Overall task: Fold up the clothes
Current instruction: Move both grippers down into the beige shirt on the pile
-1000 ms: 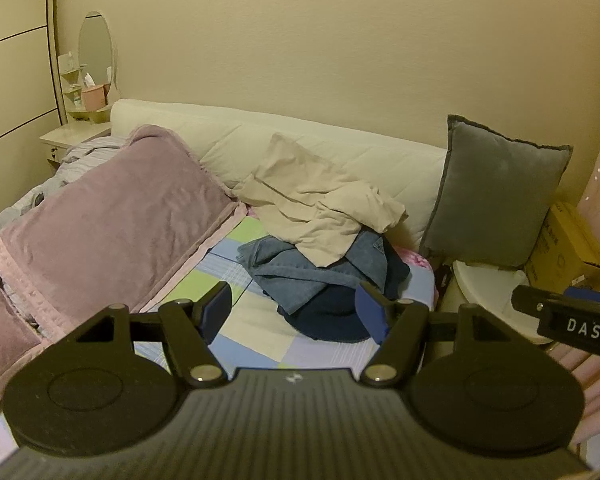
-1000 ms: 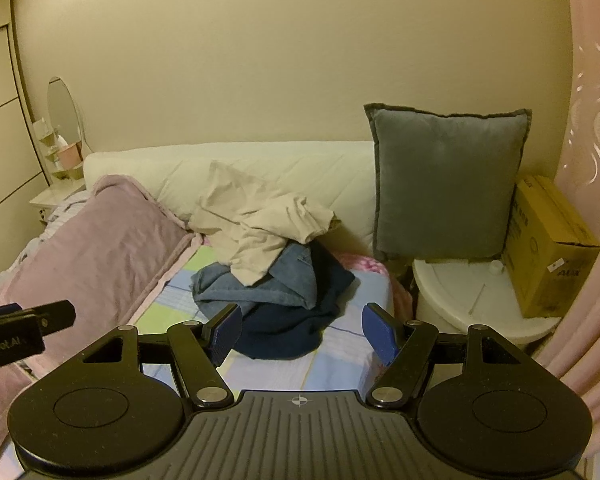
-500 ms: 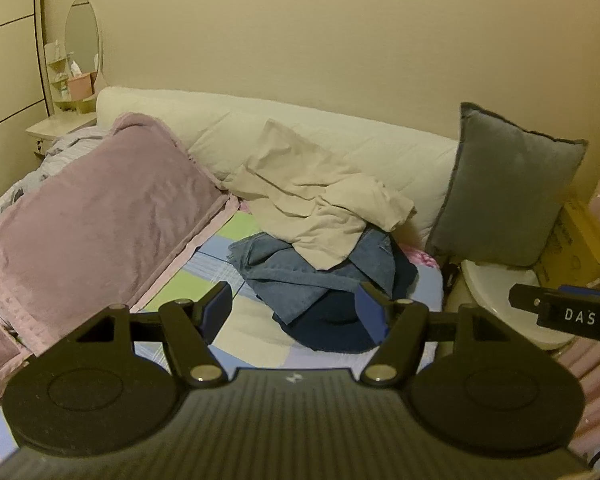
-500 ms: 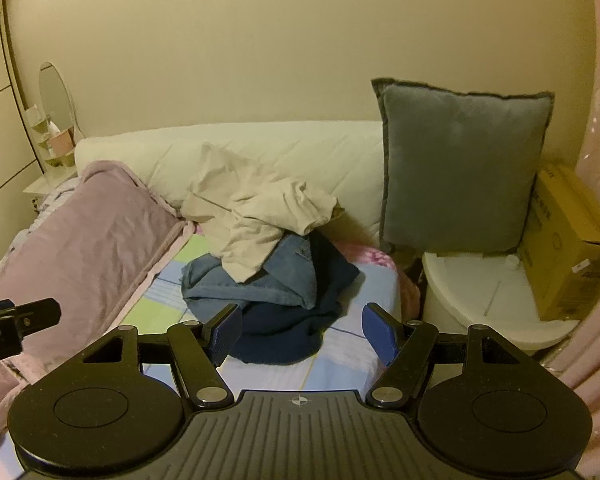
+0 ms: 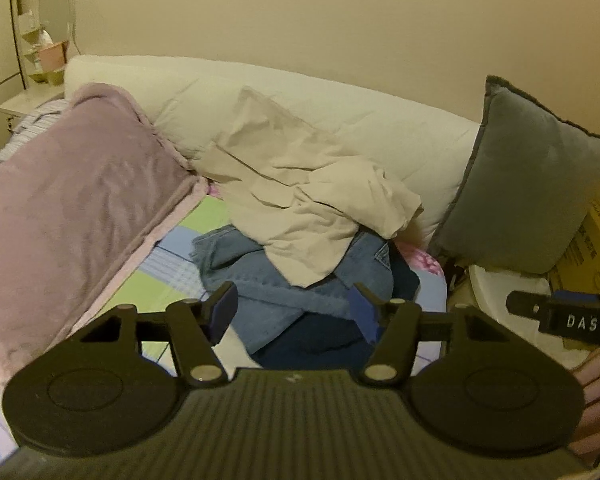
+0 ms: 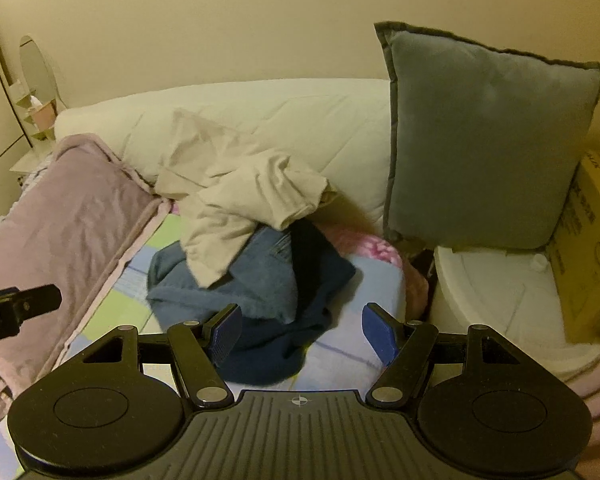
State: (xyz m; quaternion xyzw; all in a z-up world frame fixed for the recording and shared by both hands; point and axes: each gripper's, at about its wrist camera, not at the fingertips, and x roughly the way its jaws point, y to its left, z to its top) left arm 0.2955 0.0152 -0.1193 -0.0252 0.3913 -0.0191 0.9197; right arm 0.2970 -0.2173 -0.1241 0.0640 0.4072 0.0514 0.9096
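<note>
Bed (image 5: 168, 264) w/ patchwork sheet holds the pile; pink blanket (image 5: 72, 208) lies along its left, white headboard (image 5: 340, 120) behind, grey cushion (image 5: 532, 184) at the right end. Clothes sit mid-bed against the headboard, crumpled, nothing folded yet.

Beige top (image 5: 300, 200) is biggest & uppermost: thin, soft, light, prob creases easily; drapes from headboard down over the jeans. Its long axis looks to run from upper left to lower right in the left view, but it's too bunched to tell collar from hem. Best hold, I'd say: the two free corners at its near edge, one per gripper, then lift clear.

Jeans (image 5: 284, 296) under it: heavier, stiffer denim, grippy; waistband not visible. Navy garment (image 6: 312, 280) lowest, soft, orientation can't tell.

Left gripper (image 5: 294, 312): jaws have just been closing a bit, spread, nothing btwn them, above the jeans. Right gripper (image 6: 302, 330): spread wide, empty, over the navy piece
</note>
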